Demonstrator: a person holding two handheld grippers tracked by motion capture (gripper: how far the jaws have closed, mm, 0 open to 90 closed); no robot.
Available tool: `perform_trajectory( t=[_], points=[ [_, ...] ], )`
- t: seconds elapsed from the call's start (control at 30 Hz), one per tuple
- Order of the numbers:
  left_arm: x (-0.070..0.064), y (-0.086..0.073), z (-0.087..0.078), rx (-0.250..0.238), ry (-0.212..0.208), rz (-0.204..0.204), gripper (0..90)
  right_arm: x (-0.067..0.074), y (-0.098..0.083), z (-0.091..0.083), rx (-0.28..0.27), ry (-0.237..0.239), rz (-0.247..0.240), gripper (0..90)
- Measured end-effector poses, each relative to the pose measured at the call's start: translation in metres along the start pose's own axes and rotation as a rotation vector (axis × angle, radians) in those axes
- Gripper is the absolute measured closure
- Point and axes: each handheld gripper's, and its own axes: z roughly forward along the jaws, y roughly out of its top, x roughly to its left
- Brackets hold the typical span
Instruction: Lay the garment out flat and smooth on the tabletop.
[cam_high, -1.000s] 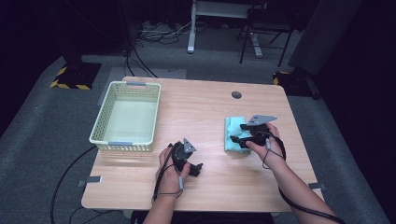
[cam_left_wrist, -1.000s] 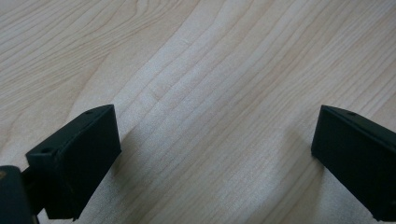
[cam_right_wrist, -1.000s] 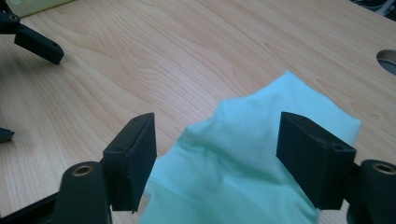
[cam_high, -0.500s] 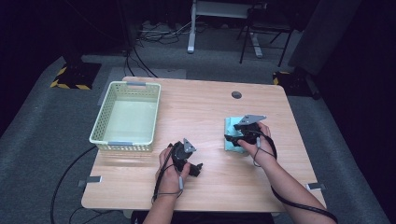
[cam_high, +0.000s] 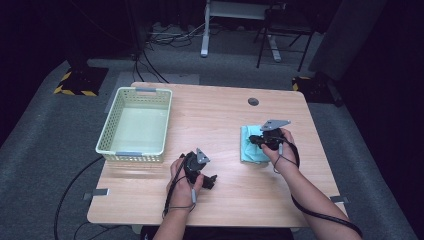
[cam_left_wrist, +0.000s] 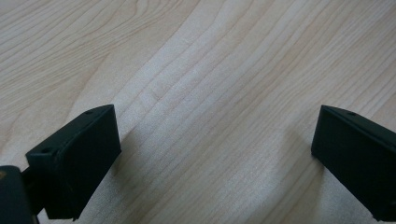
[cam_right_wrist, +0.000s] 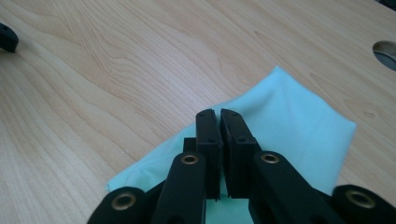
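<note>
A teal cloth (cam_high: 251, 153) (cam_right_wrist: 299, 135) lies folded on the right half of the wooden table (cam_high: 220, 120). My right gripper (cam_high: 253, 140) (cam_right_wrist: 217, 113) rests on the cloth's near part. Its jaws have just been closing and now stand together, pinching a fold of the cloth that rises to their tips. My left gripper (cam_high: 213, 181) (cam_left_wrist: 215, 154) lies low at the table's front middle, a person's hand around it. Its jaws are wide apart, with bare wood between them.
A pale green plastic basket (cam_high: 107, 135) stands at the table's left, nothing inside it. A round cable hole (cam_high: 253, 101) (cam_right_wrist: 385, 53) sits in the tabletop beyond the cloth. Cables trail from both grippers toward the front edge.
The right gripper has shifted a little left over the cloth, and its jaws have gone from wide apart to together. The left gripper has stayed put.
</note>
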Motion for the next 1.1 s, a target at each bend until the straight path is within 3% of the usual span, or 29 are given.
perform_trajectory(
  t=[0.2,0.43,1.1],
  points=[
    [0.0,0.0,0.0,0.0,0.0,0.0,1.5,-0.012,-0.002,-0.017,-0.023,-0.022,0.009,86.7],
    [0.0,0.0,0.0,0.0,0.0,0.0,1.5,-0.036,-0.014,-0.038,-0.047,-0.046,0.066,86.6],
    [0.0,0.0,0.0,0.0,0.0,0.0,1.4,-0.087,-0.059,-0.058,-0.036,-0.091,0.223,83.2]
  ],
)
